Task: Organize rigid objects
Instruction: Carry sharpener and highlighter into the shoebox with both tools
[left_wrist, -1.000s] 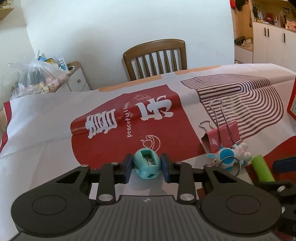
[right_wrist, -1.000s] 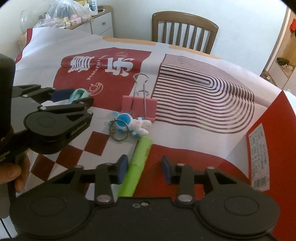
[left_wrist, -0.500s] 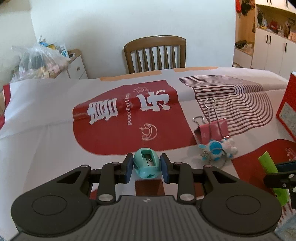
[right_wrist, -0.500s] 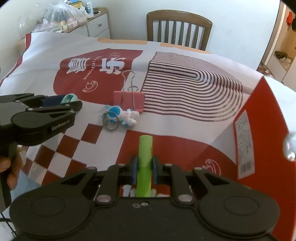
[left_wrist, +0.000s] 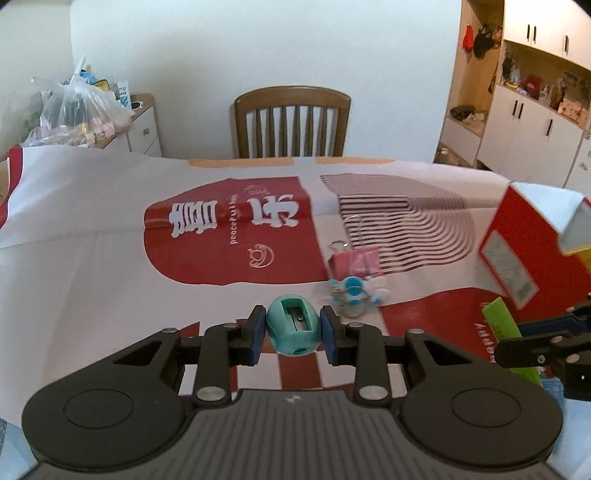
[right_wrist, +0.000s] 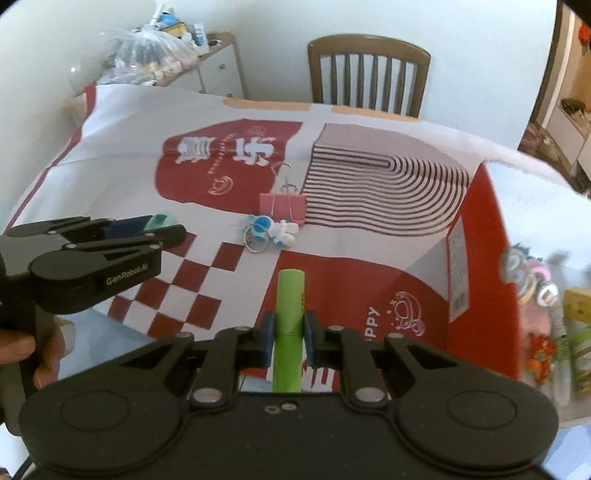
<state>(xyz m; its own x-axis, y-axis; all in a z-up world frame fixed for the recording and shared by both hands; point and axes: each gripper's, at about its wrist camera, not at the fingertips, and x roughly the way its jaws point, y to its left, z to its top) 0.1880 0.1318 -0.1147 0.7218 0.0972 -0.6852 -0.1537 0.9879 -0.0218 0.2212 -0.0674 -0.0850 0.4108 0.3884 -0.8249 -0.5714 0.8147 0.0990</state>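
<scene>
left gripper (left_wrist: 292, 334) pinches a teal egg-shaped plastic pencil sharpener (left_wrist: 293, 328), lifted off the surface (left_wrist: 74, 236). its side reads "genrobot.ai". right gripper (right_wrist: 289, 338) clamps a lime green cylindrical marker (right_wrist: 290, 325) above the red-white "peaceful" print.

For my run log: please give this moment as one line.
left gripper: shut on teal sharpener | right gripper: shut on green marker | both off table
</scene>
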